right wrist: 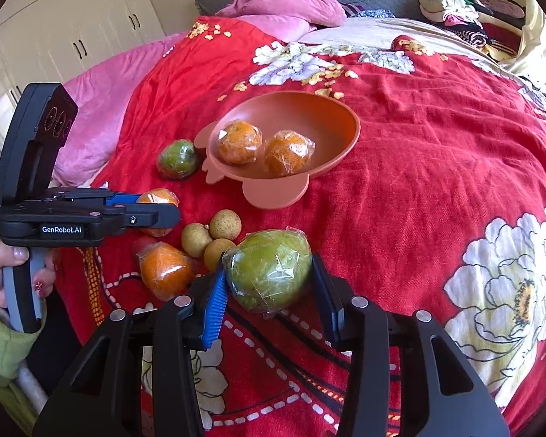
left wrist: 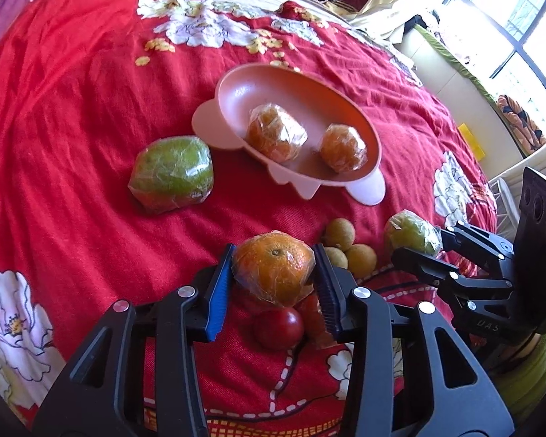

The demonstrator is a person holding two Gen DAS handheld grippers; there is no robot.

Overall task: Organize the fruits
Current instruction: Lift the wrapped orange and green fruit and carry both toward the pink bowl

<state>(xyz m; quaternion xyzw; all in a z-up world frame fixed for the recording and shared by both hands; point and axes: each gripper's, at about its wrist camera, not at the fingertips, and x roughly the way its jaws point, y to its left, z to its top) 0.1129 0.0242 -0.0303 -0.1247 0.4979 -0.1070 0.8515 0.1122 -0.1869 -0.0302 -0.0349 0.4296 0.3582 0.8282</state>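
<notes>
Plastic-wrapped orange (left wrist: 273, 267) pinched in left gripper (left wrist: 273, 273) jaws; right gripper (right wrist: 269, 276) pinches wrapped green fruit (right wrist: 269, 273), underside hidden.

Left claw (left wrist: 273, 273) and right claw (right wrist: 269, 280) angled down, each clamped

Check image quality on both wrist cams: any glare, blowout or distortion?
Left wrist: window blown out at top right, strong fisheye bend with dark corners, bowl sharp. Right wrist: evenly lit, glare specks on the wrap of the green fruit in the right tongs; same dark corners, no motion blur.
</notes>
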